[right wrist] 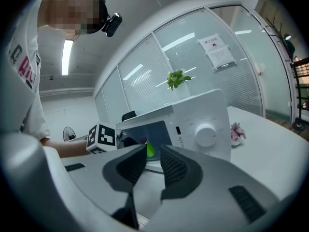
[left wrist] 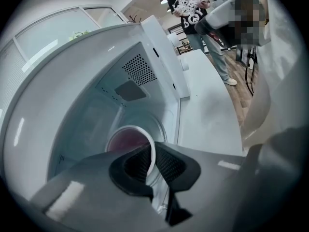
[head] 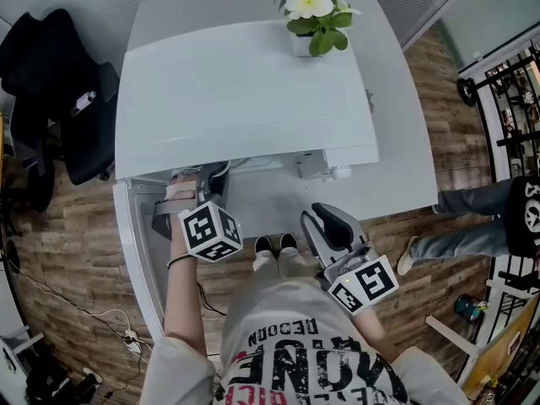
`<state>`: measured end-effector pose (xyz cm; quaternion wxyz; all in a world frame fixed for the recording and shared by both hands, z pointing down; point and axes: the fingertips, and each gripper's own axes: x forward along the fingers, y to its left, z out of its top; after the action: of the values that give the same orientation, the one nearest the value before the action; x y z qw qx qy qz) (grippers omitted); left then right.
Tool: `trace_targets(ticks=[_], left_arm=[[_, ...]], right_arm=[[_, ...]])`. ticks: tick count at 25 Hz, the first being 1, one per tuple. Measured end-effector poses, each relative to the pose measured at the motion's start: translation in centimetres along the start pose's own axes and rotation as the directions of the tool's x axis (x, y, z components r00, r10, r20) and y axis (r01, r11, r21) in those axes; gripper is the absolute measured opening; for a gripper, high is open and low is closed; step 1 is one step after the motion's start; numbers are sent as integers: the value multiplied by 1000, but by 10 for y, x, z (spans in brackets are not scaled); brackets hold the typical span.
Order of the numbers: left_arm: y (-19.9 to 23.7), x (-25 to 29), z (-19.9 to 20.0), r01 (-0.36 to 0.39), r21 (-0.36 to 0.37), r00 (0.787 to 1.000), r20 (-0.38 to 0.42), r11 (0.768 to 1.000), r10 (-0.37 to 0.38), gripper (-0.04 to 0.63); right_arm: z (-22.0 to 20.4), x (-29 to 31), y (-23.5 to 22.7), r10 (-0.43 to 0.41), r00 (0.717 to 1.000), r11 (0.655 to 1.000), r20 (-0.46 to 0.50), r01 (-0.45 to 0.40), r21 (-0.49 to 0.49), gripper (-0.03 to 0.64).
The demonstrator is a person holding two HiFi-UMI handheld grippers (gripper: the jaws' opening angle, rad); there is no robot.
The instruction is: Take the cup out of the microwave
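White-rimmed cup (left wrist: 128, 140), maroon inside, pinched by left gripper (left wrist: 153, 164).

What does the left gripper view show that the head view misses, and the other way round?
Only the left gripper view: the inside of the microwave, where the left gripper is shut on the white rim of the cup.
Only the head view: the potted plant on the microwave's top, the right gripper held outside, a black chair.
Both: the white microwave, the table under it, a bystander in a black shirt.
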<state>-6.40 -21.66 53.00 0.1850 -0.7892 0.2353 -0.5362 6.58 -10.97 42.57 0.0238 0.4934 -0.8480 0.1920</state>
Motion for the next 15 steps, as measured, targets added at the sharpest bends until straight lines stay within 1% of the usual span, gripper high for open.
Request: trace_targets(ticks=[2, 15], left_arm=[[0, -2, 1, 9, -6, 1000, 2, 1000, -9, 32], [-3, -20, 8, 8, -2, 1000, 5, 1000, -8, 32]], right_arm=[[0, 0, 0, 1, 1000, 1000, 0, -1, 0, 100], [1, -3, 4, 12, 1000, 1000, 9, -12, 0, 100]])
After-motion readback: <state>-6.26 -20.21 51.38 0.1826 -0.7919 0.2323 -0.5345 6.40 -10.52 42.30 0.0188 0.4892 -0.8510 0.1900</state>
